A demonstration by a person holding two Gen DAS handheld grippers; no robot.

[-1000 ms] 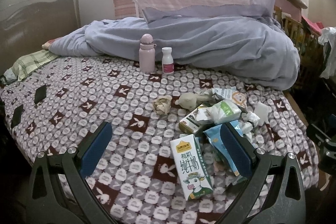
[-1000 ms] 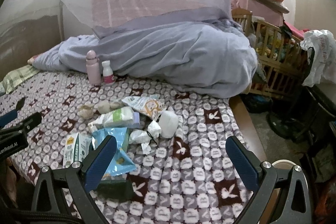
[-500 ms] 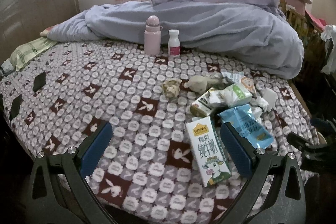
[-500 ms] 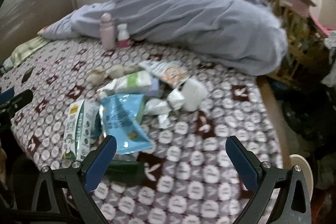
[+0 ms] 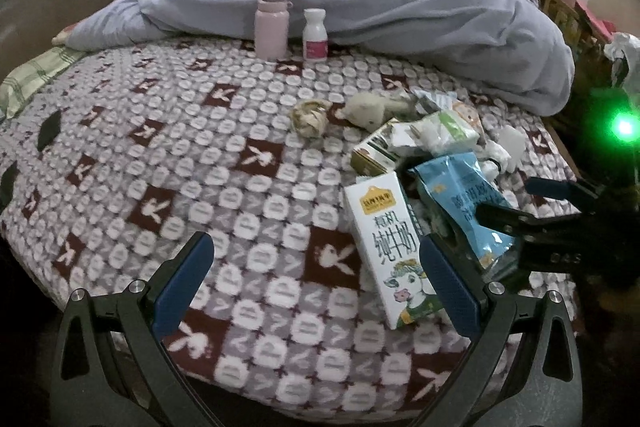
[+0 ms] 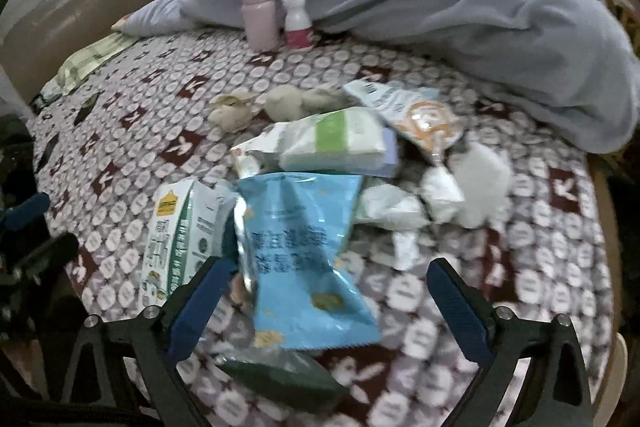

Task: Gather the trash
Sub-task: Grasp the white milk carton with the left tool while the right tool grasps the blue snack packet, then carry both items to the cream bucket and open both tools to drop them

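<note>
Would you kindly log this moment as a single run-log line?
phase: approach | right gripper: open, over blue snack bag | left gripper: open, beside milk carton | trash: all on bed

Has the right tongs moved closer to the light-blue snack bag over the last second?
Yes. The right tongs, open, have come forward and down: the light-blue snack bag on the rabbit-patterned bedspread now lies between their fingers.

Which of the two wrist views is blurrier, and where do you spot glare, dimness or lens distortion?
Right wrist view: motion blur smears the blue snack bag and the bedspread print. Left wrist view: sharper, the milk carton lettering stays legible; a green light flares at the right edge. Both views: dim indoor light, dark fisheye corners, bed edge bowed by the lens.
</note>
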